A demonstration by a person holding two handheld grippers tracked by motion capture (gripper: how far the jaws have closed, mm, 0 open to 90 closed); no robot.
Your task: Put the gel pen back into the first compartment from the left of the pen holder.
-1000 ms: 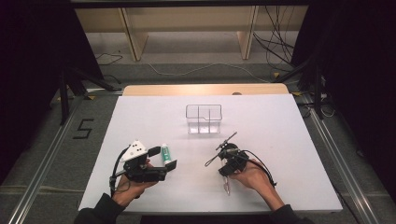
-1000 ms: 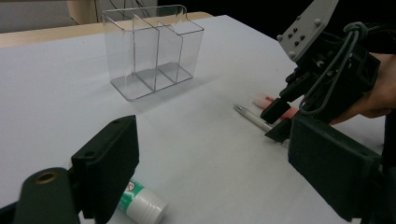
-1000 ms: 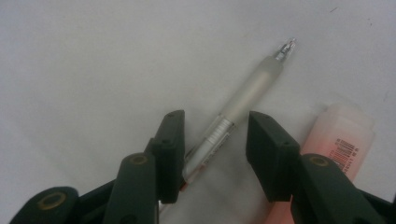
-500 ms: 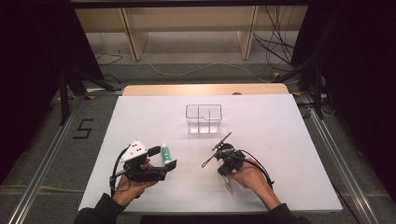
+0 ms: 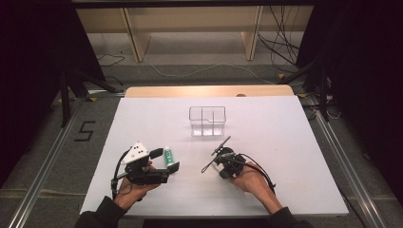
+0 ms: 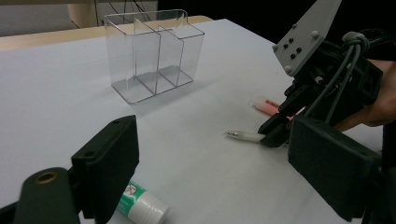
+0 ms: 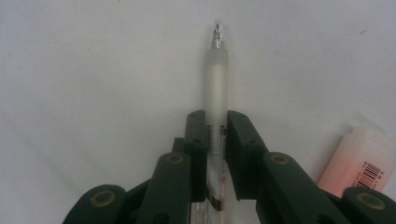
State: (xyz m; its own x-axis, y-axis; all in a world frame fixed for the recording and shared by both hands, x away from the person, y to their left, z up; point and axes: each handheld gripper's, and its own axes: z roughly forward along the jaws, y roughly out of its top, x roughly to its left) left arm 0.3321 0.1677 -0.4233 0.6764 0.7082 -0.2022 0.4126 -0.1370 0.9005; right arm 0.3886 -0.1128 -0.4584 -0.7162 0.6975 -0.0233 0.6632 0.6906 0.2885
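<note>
Right gripper point(image 7: 216, 128) low in the centre of the right gripper view, fingers point(image 7: 196, 140) pressed against both sides of a clear pen point(image 7: 216, 88), having just closed on it. Pen pointing straight up the frame, frosted front end and small tip well clear of the fingertips, lying on the white worktop point(image 7: 93, 70). In the left gripper view, same pen point(image 6: 243, 136) at centre right, tip aimed toward the left of the frame, barrel running into the right gripper point(image 6: 275, 133). In the high view, right gripper point(image 5: 223, 164) right of centre in the lower half, held by a hand point(image 5: 249, 180) coming up from the bottom edge.

Pink tube point(image 7: 359, 163) with a barcode at the lower right of the right gripper view, just beside the right finger; seen again point(image 6: 267, 104) behind the gripper in the left gripper view.

Left gripper point(image 5: 166, 161) left of centre in the lower half of the high view, fingers point(image 6: 109, 161) spread wide, holding nothing. Green-and-white tube point(image 6: 140, 203) lying on the worktop at the bottom left of the left gripper view, partly behind the left finger; in the high view point(image 5: 168, 155) between the two fingers, whether touching either not clear.

Clear divided organiser point(image 5: 207, 120) upright at the centre of the high view, well apart from both grippers; upper left of centre in the left gripper view point(image 6: 154, 51).
</note>
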